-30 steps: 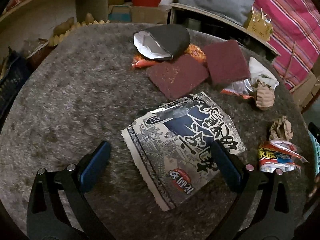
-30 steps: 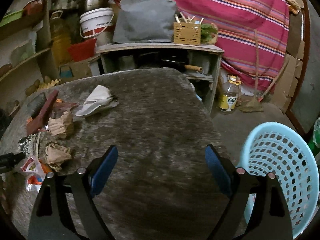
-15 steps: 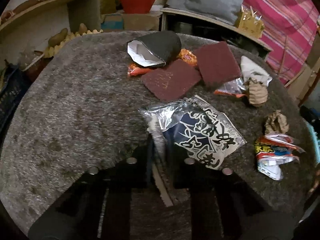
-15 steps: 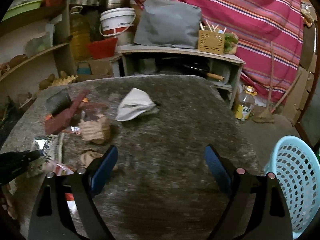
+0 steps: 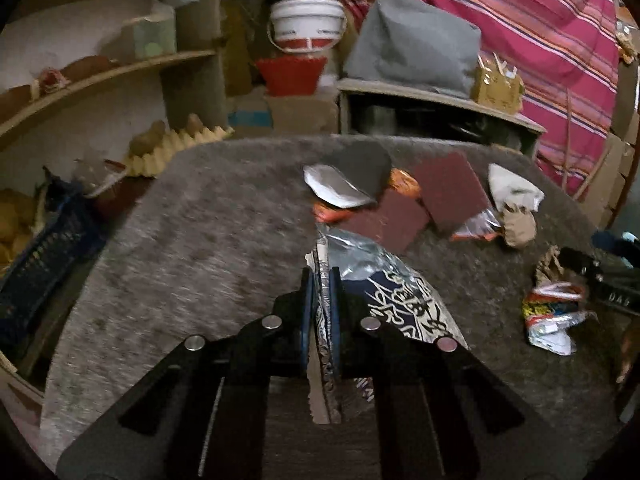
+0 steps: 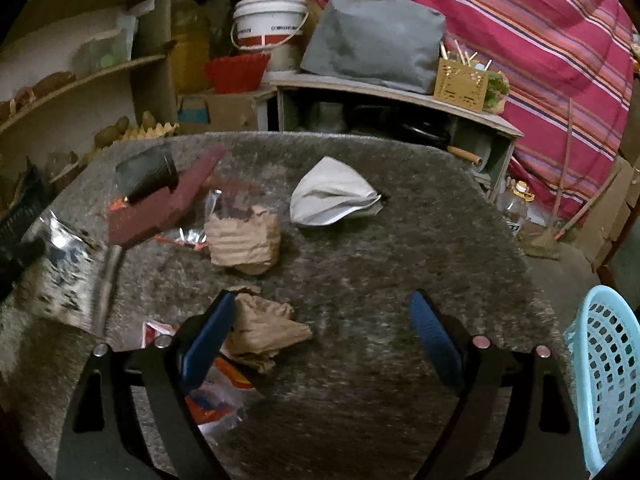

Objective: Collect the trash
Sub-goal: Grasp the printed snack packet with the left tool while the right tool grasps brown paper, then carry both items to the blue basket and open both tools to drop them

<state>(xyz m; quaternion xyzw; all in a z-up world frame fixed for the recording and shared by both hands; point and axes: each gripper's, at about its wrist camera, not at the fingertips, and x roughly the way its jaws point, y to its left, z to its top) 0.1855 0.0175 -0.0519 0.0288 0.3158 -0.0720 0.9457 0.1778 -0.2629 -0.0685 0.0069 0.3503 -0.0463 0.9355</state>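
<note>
My left gripper (image 5: 321,280) is shut on the edge of a black-and-white printed snack wrapper (image 5: 404,308) and holds it lifted off the grey fuzzy table (image 5: 208,248); the wrapper also shows at the left of the right wrist view (image 6: 68,276). My right gripper (image 6: 324,320) is open above the table, its left finger beside a crumpled brown paper ball (image 6: 266,330) and over a red-and-white wrapper (image 6: 216,396). More trash lies around: another brown paper ball (image 6: 244,240), a white pouch (image 6: 332,196), dark red pads (image 5: 452,192), a black pouch (image 5: 352,176).
A light blue mesh basket (image 6: 604,372) stands off the table's right edge. Behind the table are a low shelf (image 6: 384,96) with a grey bag, a white bucket (image 6: 270,20), a red basket (image 6: 236,72) and a striped cloth. Wall shelves are at the left.
My left gripper closed on the printed wrapper and has lifted it off the table. My right gripper swung left over the table, from near the basket to beside the brown paper ball.
</note>
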